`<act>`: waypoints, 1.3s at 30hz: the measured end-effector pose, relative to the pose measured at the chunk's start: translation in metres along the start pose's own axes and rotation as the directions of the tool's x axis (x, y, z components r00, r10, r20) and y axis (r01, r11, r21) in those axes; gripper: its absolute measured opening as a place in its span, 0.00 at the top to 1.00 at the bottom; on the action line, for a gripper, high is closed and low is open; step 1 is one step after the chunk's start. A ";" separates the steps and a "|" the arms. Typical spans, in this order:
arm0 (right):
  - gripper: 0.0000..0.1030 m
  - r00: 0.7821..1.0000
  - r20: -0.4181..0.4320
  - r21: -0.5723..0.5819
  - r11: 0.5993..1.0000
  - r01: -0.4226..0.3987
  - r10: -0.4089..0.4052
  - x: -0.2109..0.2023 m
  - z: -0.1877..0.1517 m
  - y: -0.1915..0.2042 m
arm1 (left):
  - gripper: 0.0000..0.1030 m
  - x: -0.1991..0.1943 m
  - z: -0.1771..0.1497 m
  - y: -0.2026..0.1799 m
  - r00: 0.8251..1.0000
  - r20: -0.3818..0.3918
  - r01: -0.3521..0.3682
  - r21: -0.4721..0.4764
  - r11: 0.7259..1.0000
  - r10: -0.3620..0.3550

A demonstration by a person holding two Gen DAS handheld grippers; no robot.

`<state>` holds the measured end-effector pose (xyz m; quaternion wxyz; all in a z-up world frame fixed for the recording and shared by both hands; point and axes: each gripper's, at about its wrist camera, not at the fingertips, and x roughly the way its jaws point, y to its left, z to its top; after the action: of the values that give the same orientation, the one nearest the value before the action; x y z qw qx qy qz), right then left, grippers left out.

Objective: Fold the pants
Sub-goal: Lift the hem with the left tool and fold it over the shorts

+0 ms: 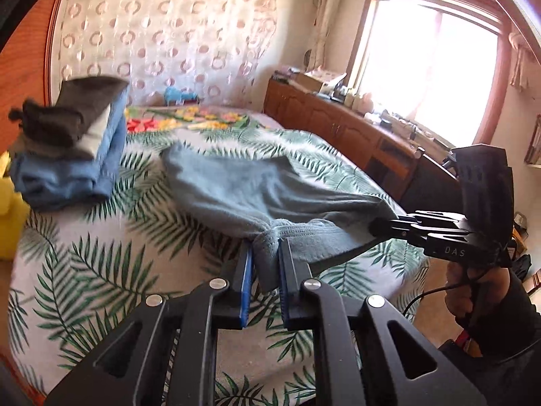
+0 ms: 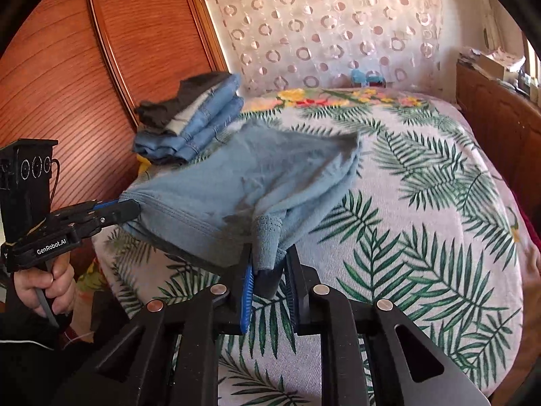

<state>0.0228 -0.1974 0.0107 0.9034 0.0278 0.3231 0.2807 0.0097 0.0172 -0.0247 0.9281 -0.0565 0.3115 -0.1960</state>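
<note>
Left wrist view is showing the left gripper (image 1: pixel 265 253) clenching one bunched ribbed corner of the pants (image 1: pixel 243 193) between its blue pads – cloth is filling the gap between the fingers. The right gripper (image 1: pixel 378 228) is coming in from the right side of that view, pinching the opposite corner, with the edge stretching between the two. Right wrist view is confirming it: the right gripper (image 2: pixel 270 260) is grasping a ribbed hem of the pants (image 2: pixel 236 176), and the left gripper (image 2: pixel 130 211) is biting the far corner at the left.

The pants are hanging lifted over the bed (image 2: pixel 422 237), near its front-left corner; the far end is sagging down toward the palm-leaf bedspread, though motion blur is making contact hard to judge. No containers are showing – a stack of folded clothes (image 2: pixel 192 121) is sitting at the bed's left edge beside the wooden wardrobe (image 2: pixel 84 67), just behind the pants. The right half of the bedspread is lying bare out to the right edge, where a wooden cabinet (image 1: pixel 338 125) is running alongside.

The left hand (image 2: pixel 50 284) is wrapping its gripper's handle low at the left; the right hand (image 1: pixel 473 291), in a dark fingerless glove, is gripping its handle with the tool levelled toward the cloth.
</note>
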 end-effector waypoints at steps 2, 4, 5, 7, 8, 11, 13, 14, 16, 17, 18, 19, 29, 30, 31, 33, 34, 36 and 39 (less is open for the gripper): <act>0.83 1.000 0.021 -0.006 1.000 -0.001 0.001 -0.009 0.004 0.001 | 0.86 -0.005 0.005 -0.003 1.000 0.014 0.002 0.007 1.000 -0.002; 0.83 0.999 0.038 -0.013 1.000 0.000 0.001 -0.017 0.007 0.002 | 0.86 -0.011 0.009 -0.005 1.000 0.025 0.005 0.011 1.000 -0.005; 0.83 0.999 0.044 -0.016 1.000 0.000 0.001 -0.020 0.008 0.002 | 0.86 -0.013 0.010 -0.006 1.000 0.031 0.005 0.014 1.000 -0.006; 0.83 0.998 0.060 -0.023 1.000 0.001 0.001 -0.028 0.011 0.003 | 0.86 -0.019 0.015 -0.009 0.999 0.045 0.006 0.021 1.000 -0.007; 0.83 0.998 0.068 -0.027 1.000 0.000 0.002 -0.031 0.012 0.004 | 0.86 -0.021 0.017 -0.010 0.999 0.053 0.006 0.025 1.000 -0.007; 0.83 0.996 0.085 -0.039 0.999 0.001 0.003 -0.038 0.015 0.003 | 0.86 -0.016 0.024 -0.009 0.998 0.061 -0.003 0.037 0.999 0.000; 0.83 0.996 0.086 -0.046 0.999 0.004 0.000 -0.037 0.018 0.002 | 0.86 -0.009 0.028 -0.005 0.998 0.056 -0.008 0.040 0.999 0.005; 0.83 0.996 0.086 -0.046 0.999 0.006 -0.002 -0.033 0.020 0.000 | 0.86 -0.003 0.031 -0.002 0.999 0.052 -0.008 0.040 0.999 0.006; 0.83 0.996 0.085 -0.053 0.998 0.015 -0.011 -0.025 0.025 -0.002 | 0.86 0.010 0.036 0.004 0.999 0.042 -0.024 0.047 0.999 0.022; 0.83 0.997 0.080 -0.053 0.998 0.021 -0.017 -0.019 0.028 -0.004 | 0.86 0.016 0.039 0.007 0.999 0.038 -0.029 0.048 0.998 0.028; 0.83 0.997 0.073 -0.053 0.998 0.027 -0.023 -0.012 0.032 -0.007 | 0.86 0.022 0.042 0.011 0.999 0.031 -0.030 0.044 0.999 0.029; 0.83 0.997 0.071 -0.057 0.998 0.031 -0.027 -0.006 0.036 -0.008 | 0.86 0.026 0.044 0.014 0.999 0.026 -0.029 0.040 0.999 0.028; 0.83 0.998 0.044 -0.071 0.996 0.045 -0.042 0.043 0.069 -0.020 | 0.86 0.060 0.065 0.036 0.999 0.006 -0.049 0.033 0.998 0.049; 0.83 0.998 0.041 -0.071 0.997 0.043 -0.040 0.047 0.072 -0.021 | 0.86 0.063 0.067 0.038 0.999 0.003 -0.051 0.031 0.998 0.051; 0.83 0.998 0.040 -0.073 0.996 0.042 -0.039 0.050 0.074 -0.023 | 0.86 0.067 0.069 0.041 0.999 -0.001 -0.054 0.031 0.998 0.054; 0.83 0.999 0.033 -0.072 0.997 0.037 -0.034 0.058 0.077 -0.026 | 0.86 0.074 0.070 0.043 0.998 -0.012 -0.057 0.030 0.998 0.057; 0.83 0.999 0.028 -0.071 0.997 0.034 -0.032 0.063 0.078 -0.028 | 0.86 0.079 0.070 0.046 0.998 -0.021 -0.059 0.029 0.998 0.060; 0.83 1.000 0.015 -0.067 0.997 0.028 -0.027 0.072 0.081 -0.030 | 0.86 0.087 0.070 0.049 0.997 -0.039 -0.062 0.024 0.998 0.063; 0.83 1.000 -0.008 -0.052 0.998 0.020 -0.021 0.085 0.083 -0.035 | 0.86 0.098 0.069 0.055 0.996 -0.065 -0.065 0.019 0.998 0.066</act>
<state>0.1434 -0.1717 0.0195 0.9051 -0.0001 0.3200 0.2798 0.1406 0.0269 -0.0367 0.9237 -0.0317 0.3420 -0.1698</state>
